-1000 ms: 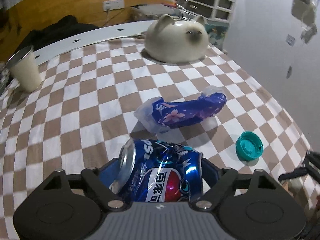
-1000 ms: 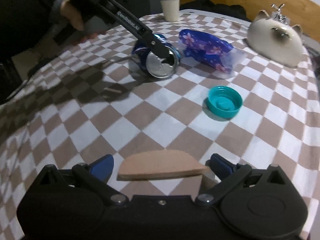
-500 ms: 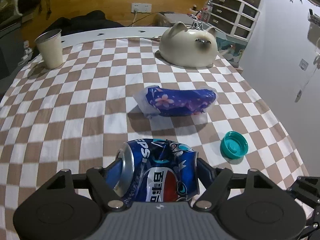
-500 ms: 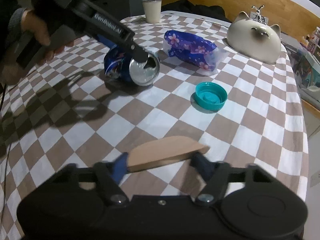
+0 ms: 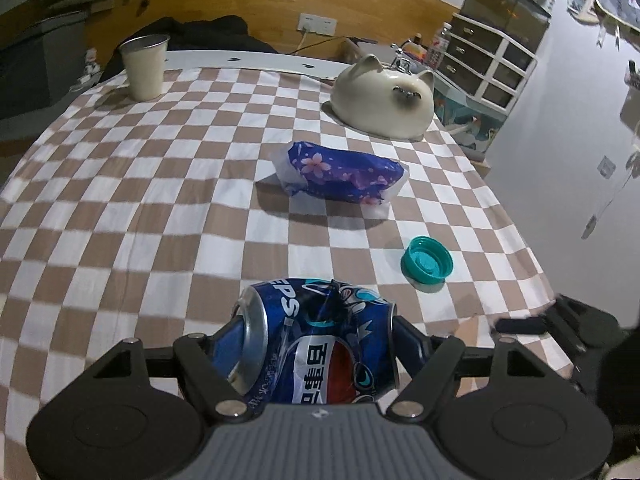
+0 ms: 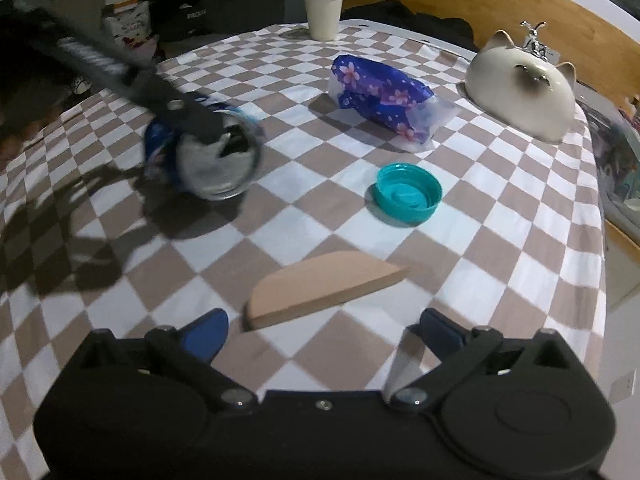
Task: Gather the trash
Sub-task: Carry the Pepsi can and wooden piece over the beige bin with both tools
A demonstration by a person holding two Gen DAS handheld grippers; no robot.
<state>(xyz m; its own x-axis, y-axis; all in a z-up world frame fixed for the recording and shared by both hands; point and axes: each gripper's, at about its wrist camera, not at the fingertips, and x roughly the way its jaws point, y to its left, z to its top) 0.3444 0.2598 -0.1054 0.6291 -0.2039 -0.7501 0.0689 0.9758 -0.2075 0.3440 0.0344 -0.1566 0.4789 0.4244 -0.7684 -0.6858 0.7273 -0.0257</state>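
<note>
A crushed blue Pepsi can lies sideways in my left gripper, whose pads press on its two ends. From the right wrist view the can shows blurred, just above the checkered cloth. A purple flowered wrapper and a teal bottle cap lie beyond it. My right gripper has its jaws opening wide. A half-round wooden piece lies flat just ahead of its fingertips, untouched by the pads.
A cream cat-shaped ceramic piece stands at the far right of the table and a pale cup at the far left. The cloth drops off at the right edge, beside a grey wall and a drawer unit.
My left gripper has carried the can back and away from the wrapper and rolled level. The right gripper's jaws narrowed around the wooden piece, then spread wide again; the piece now lies ahead of them.
</note>
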